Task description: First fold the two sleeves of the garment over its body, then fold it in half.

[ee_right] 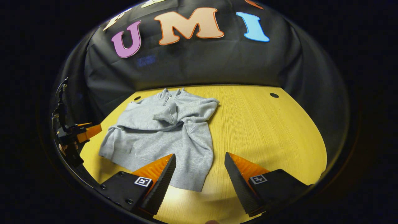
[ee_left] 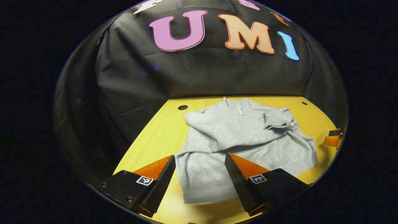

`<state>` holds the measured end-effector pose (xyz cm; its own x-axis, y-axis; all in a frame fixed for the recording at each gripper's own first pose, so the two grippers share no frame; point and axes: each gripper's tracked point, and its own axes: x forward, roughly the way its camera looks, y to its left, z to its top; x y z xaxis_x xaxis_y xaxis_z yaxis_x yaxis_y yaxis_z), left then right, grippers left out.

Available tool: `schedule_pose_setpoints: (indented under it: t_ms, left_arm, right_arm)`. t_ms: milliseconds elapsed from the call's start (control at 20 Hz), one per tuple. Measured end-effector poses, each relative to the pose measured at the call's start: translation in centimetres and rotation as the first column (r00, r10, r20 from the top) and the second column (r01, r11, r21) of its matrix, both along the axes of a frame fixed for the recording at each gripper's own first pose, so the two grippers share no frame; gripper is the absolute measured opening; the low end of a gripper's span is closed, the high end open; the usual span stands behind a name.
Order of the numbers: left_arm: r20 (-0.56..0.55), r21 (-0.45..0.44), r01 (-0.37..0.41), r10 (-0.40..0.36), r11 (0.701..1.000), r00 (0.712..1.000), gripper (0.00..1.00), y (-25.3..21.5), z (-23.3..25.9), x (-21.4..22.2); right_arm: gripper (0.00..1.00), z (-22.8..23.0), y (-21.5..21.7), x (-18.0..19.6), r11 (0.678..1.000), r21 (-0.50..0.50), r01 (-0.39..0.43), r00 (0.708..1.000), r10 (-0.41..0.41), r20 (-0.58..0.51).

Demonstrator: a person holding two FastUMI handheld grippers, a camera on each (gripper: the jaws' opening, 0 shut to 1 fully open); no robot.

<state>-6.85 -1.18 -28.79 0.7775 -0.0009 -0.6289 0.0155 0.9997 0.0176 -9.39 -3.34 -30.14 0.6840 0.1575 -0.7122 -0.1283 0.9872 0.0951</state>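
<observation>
Both hand-held grippers, left (ee_left: 200, 158) and right (ee_right: 200, 157), gape apart above the grey sweater (ee_left: 245, 146), no legible label.

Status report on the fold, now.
Left gripper open, right gripper open, both above the table. Grey garment flat, both sleeves folded over its body; half-fold not yet done. Nothing in the way.

A recording booth: black cloth wall (ee_left: 217, 74) behind a bare wooden table (ee_right: 264, 124).
</observation>
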Motion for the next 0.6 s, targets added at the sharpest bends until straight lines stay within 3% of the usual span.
schedule_pose_setpoints:
  t_ms: [200,400,500,600]
  left_arm:
    - [-0.107,-0.009,-0.003,0.002,1.000,0.994,0.96,1.0,-4.0,-3.3]
    - [-0.180,-0.006,0.033,-0.033,0.999,0.983,0.96,0.7,-6.9,-5.4]
    - [-0.143,-0.027,0.035,-0.038,0.999,0.989,0.96,0.4,-6.7,-5.0]
    - [-0.144,-0.053,0.034,-0.041,0.998,0.989,0.93,0.3,-6.5,-5.5]
  right_arm:
    - [0.94,-3.3,0.5,-1.1,0.999,-0.032,0.000,0.996,-0.003,-0.087]
    - [0.99,-5.4,1.1,-1.9,0.999,-0.053,-0.002,0.990,-0.005,-0.144]
    - [0.94,-6.2,1.3,-2.3,0.997,-0.078,-0.016,0.987,0.003,-0.159]
    - [0.98,-6.7,1.6,-2.8,0.995,-0.095,-0.034,0.984,0.017,-0.180]
